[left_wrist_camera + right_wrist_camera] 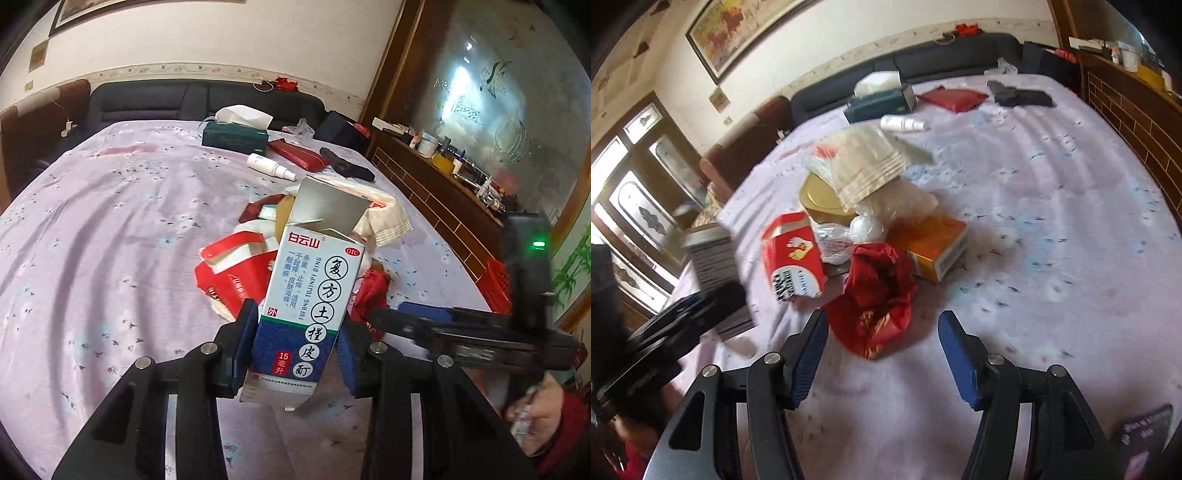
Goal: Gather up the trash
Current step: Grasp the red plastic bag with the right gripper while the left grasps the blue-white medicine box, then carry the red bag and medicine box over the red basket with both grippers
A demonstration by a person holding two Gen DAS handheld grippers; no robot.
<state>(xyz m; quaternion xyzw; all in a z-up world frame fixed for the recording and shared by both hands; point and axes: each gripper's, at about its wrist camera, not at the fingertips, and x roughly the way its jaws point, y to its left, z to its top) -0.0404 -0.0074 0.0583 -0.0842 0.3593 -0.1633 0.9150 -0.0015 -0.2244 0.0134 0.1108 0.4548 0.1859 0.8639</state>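
Left gripper point(295, 350) is clamped on the medicine carton point(308, 295): both blue pads press its lower, dark-blue part. The carton's long axis runs away from the camera along the fingers, leaning slightly right at the top; its opened flap end points up and away, bottom end toward the camera. It is held off the tablecloth point(110, 229), in front of the trash pile point(266, 258).

Right gripper point(882, 350) has jaws spread, nothing between the pads. It points down at the cloth, with the crumpled red wrapper point(875, 295) just ahead of the fingertips, nearer the left finger. Behind the wrapper: red carton point(792, 254), orange box point(934, 247), paper and plastic scraps.

In the left wrist view the right gripper body crosses in from the right, with a hand point(543, 413) in a red sleeve on its handle.
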